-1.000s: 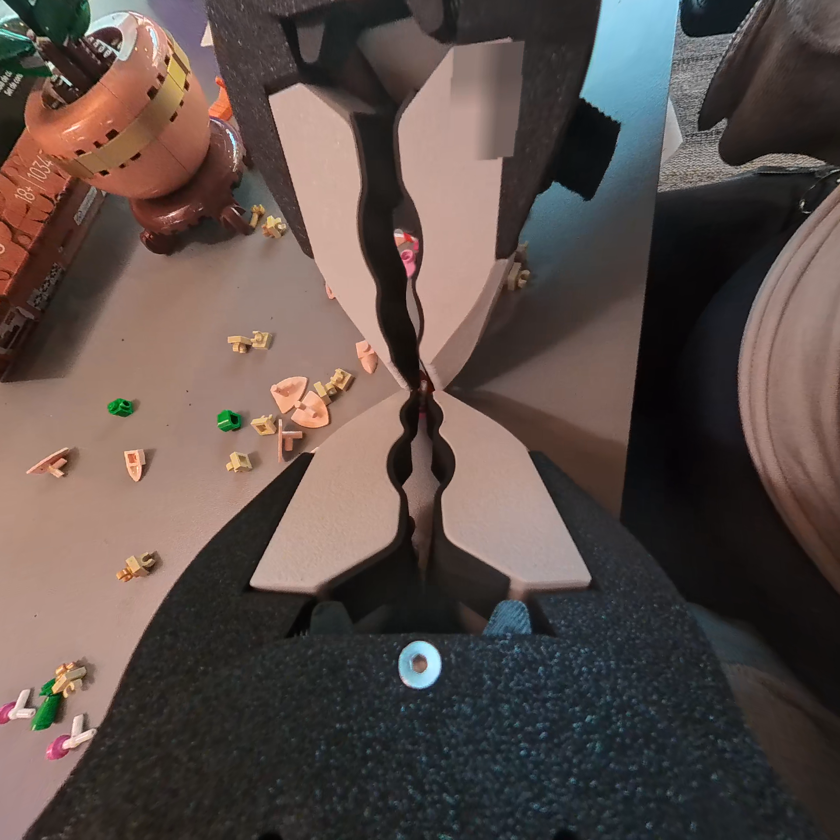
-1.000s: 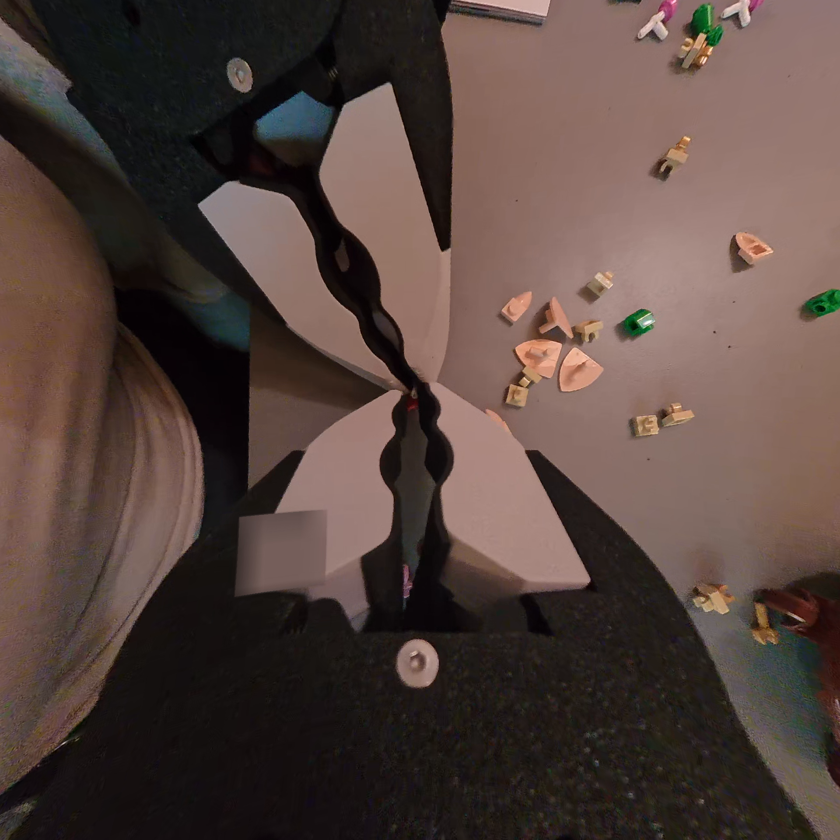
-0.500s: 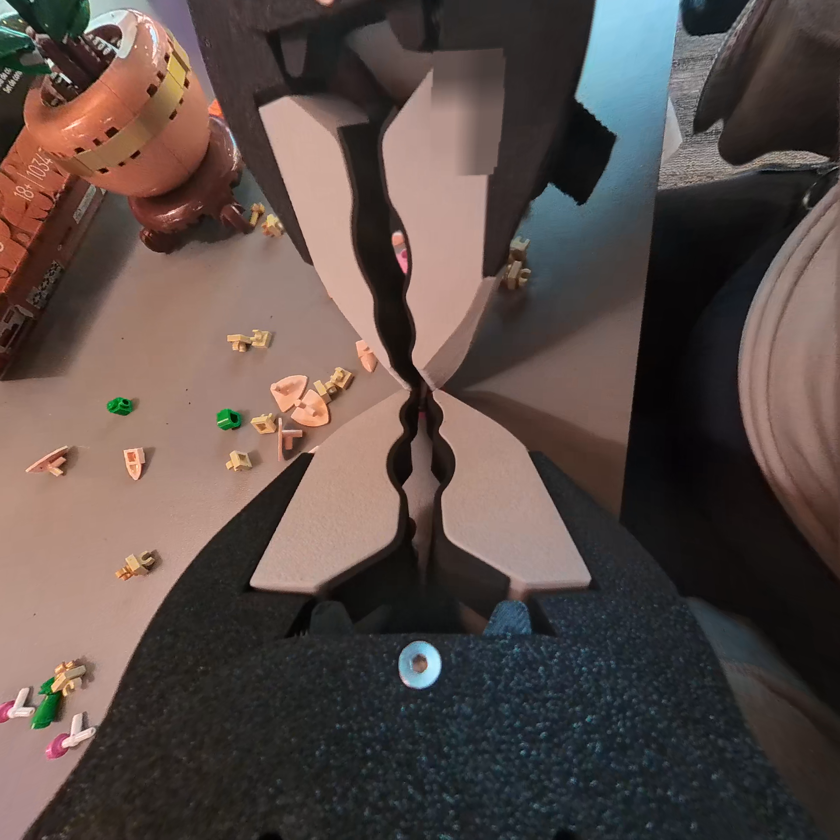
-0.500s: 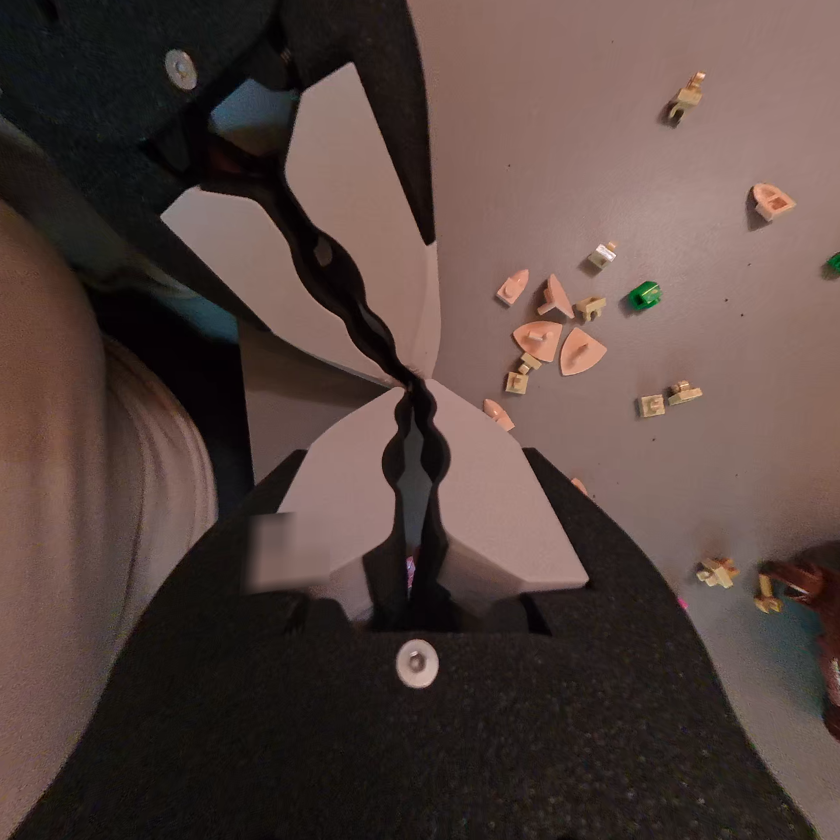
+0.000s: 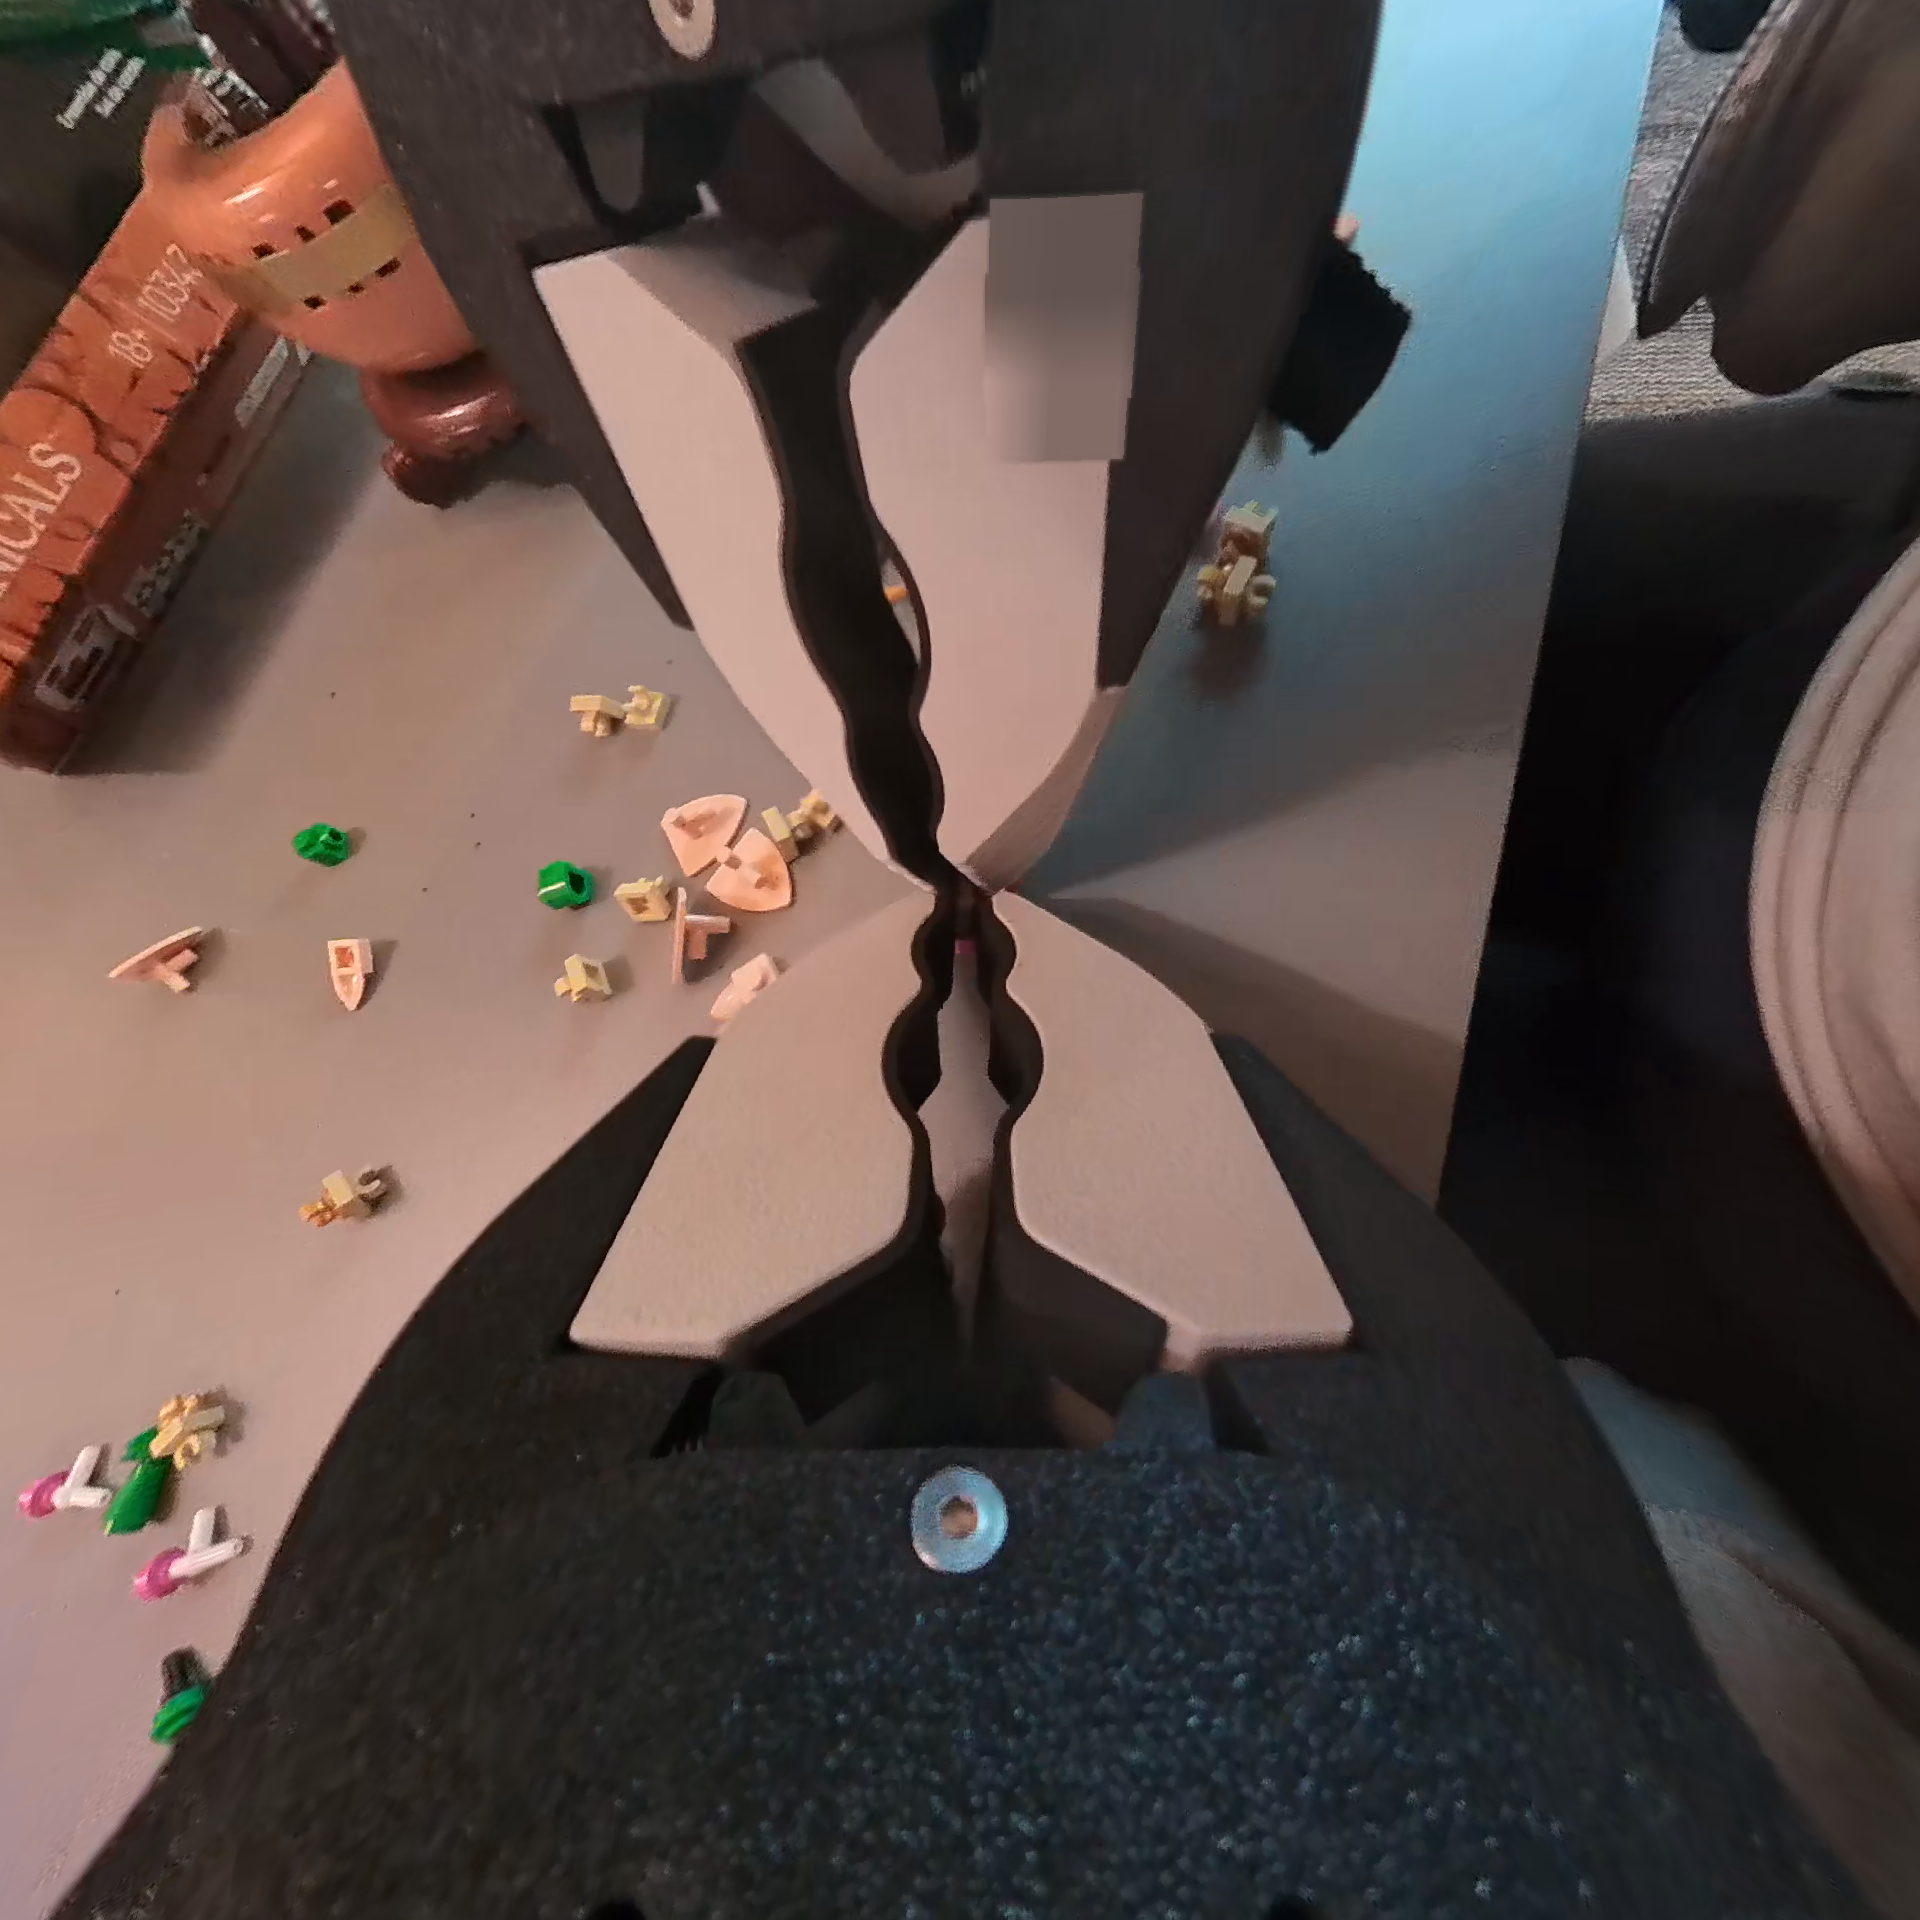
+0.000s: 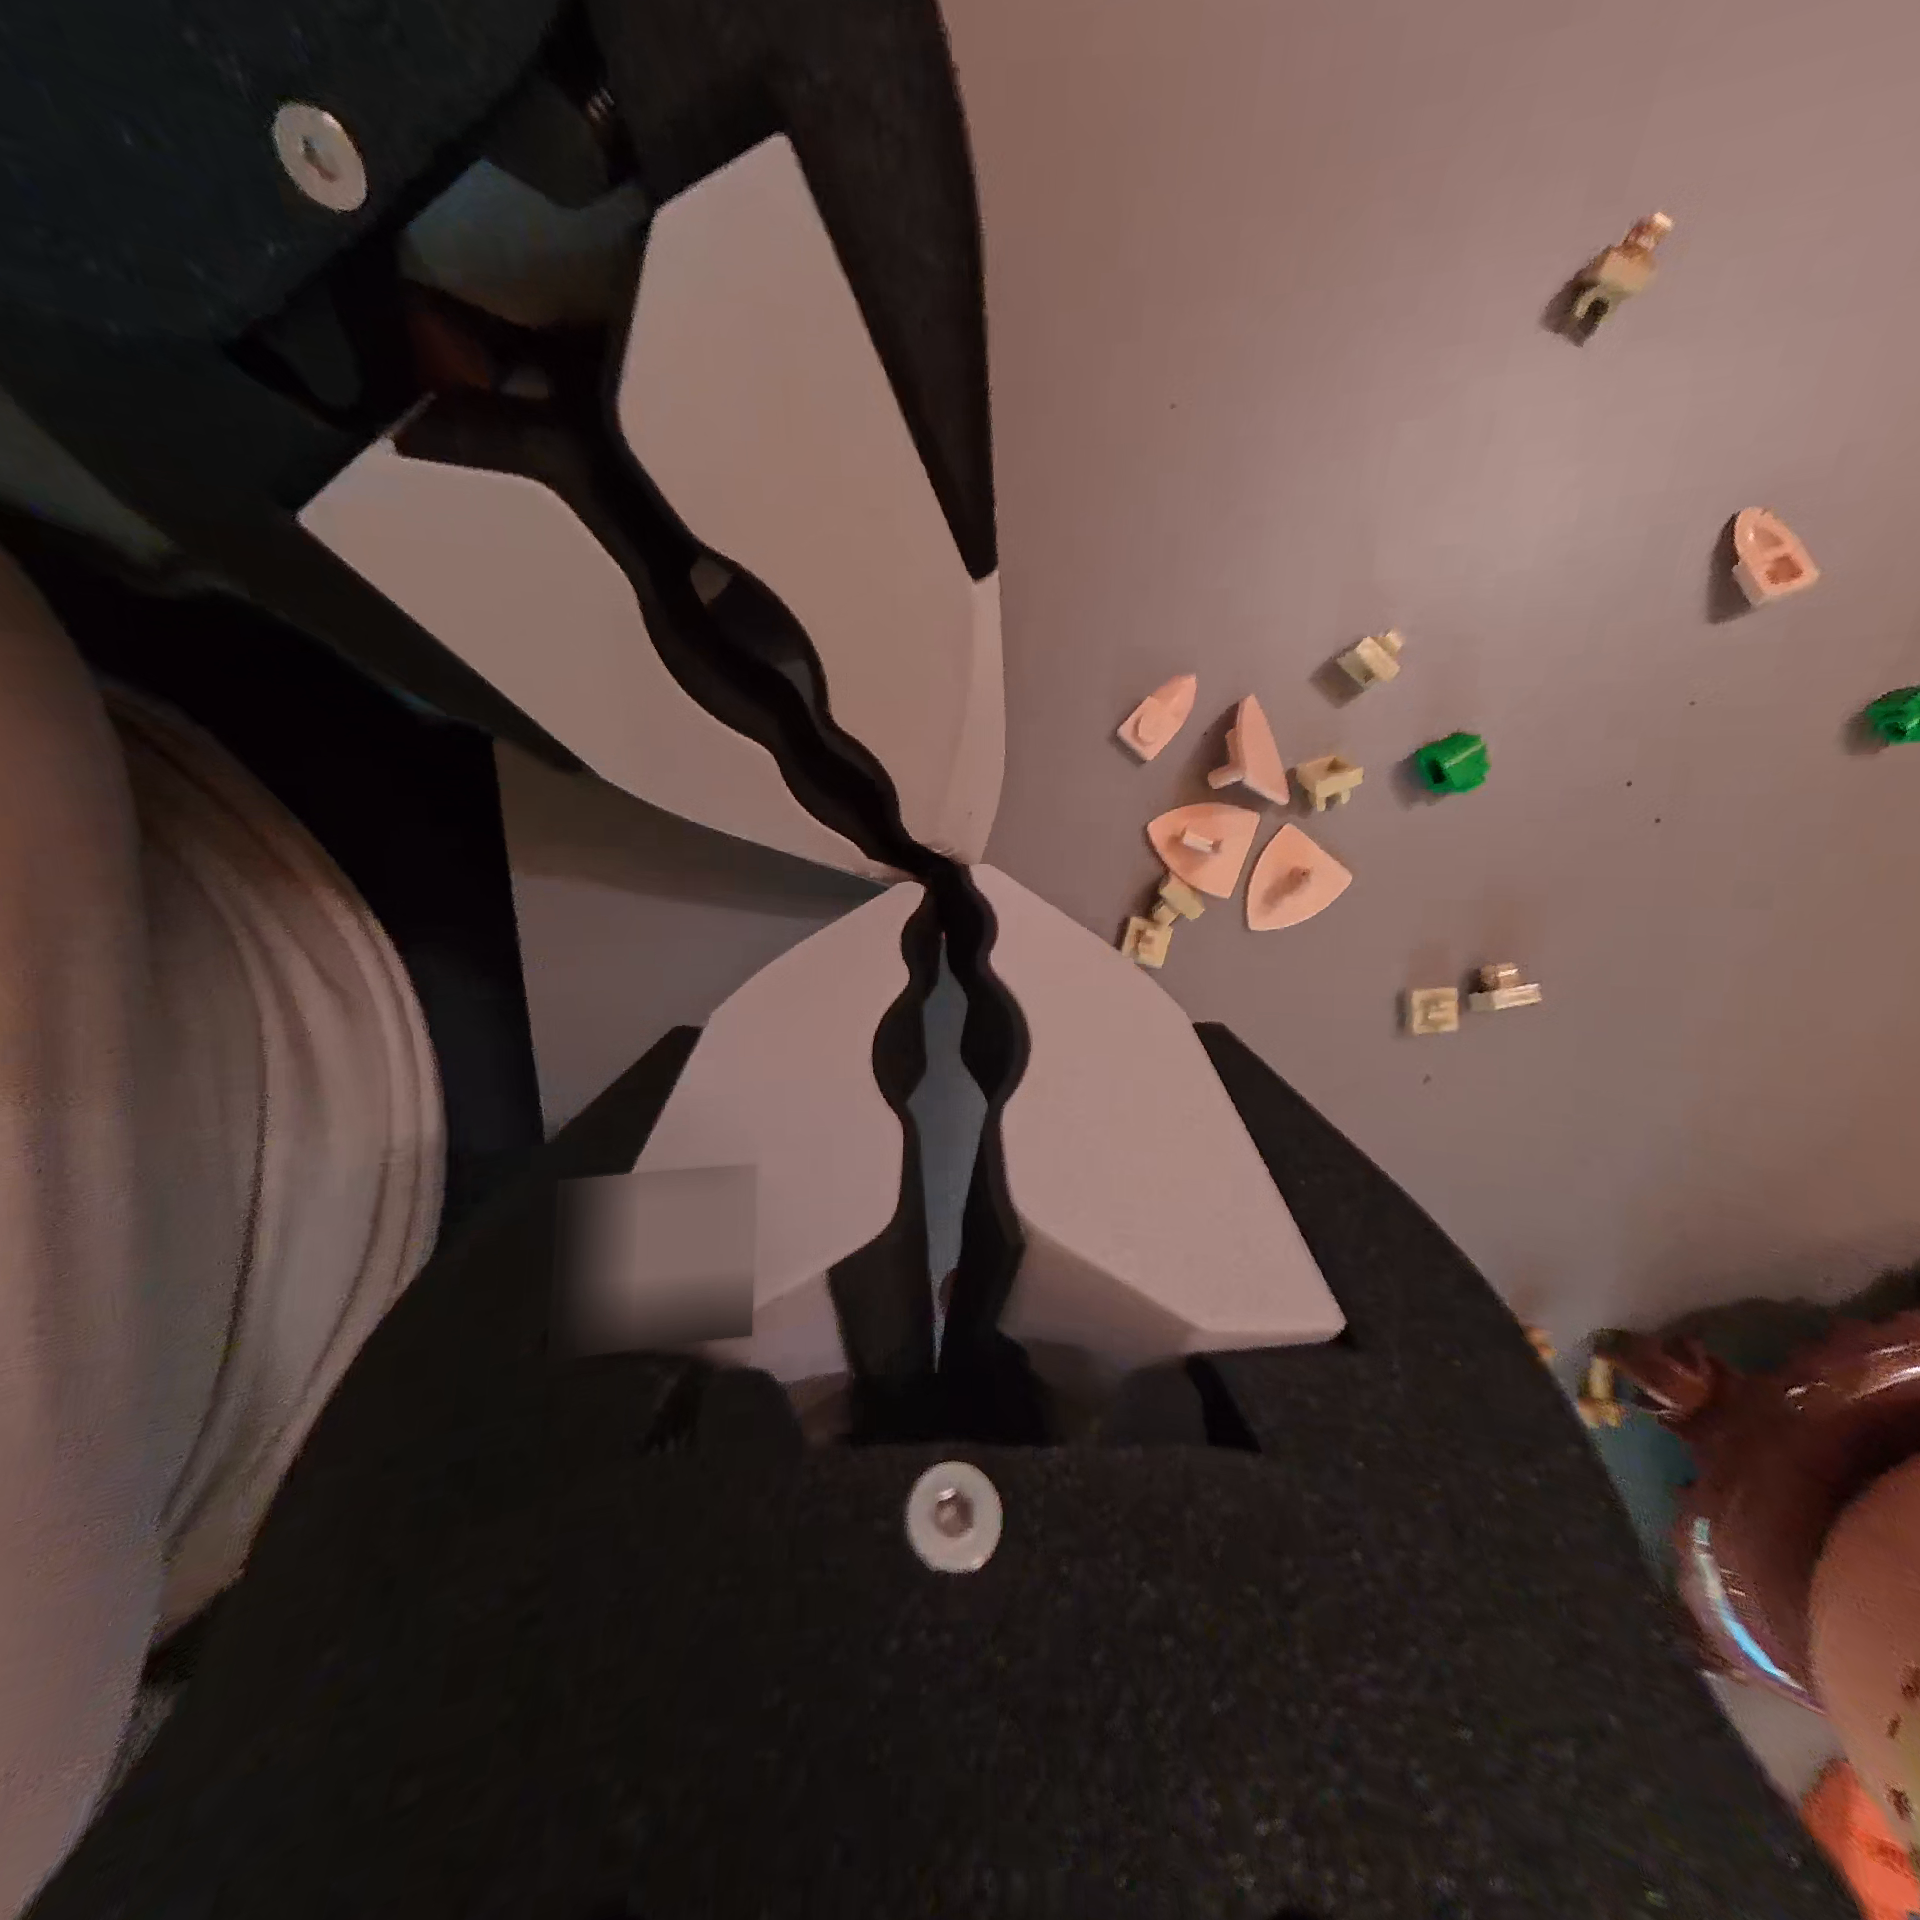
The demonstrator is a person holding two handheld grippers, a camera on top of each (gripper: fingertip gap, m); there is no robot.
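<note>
The left gripper (image 5: 961, 914) and the right gripper (image 6: 940, 883) meet tip to tip above the edge of the grey bench (image 5: 312, 1091), each pressed nearly closed. A tiny pink and dark piece (image 5: 966, 940) sits pinched at the left gripper's tips, right where the right gripper's tips touch; whether the right gripper also has hold of it I cannot tell. On the bench just left of the tips lie pale peach petal-shaped plastic bricks (image 5: 727, 852), small tan clip bricks (image 5: 621, 712) and two bright green studs (image 5: 564, 884). Farther back stand a glossy terracotta brick-built pot on dark brown feet (image 5: 343, 260) and a brown printed cardboard box (image 5: 114, 436). Pink-and-white stem pieces (image 5: 187, 1564) lie near the left gripper's body. A person's beige ribbed sleeve (image 6: 208, 1143) shows beside the bench
</note>
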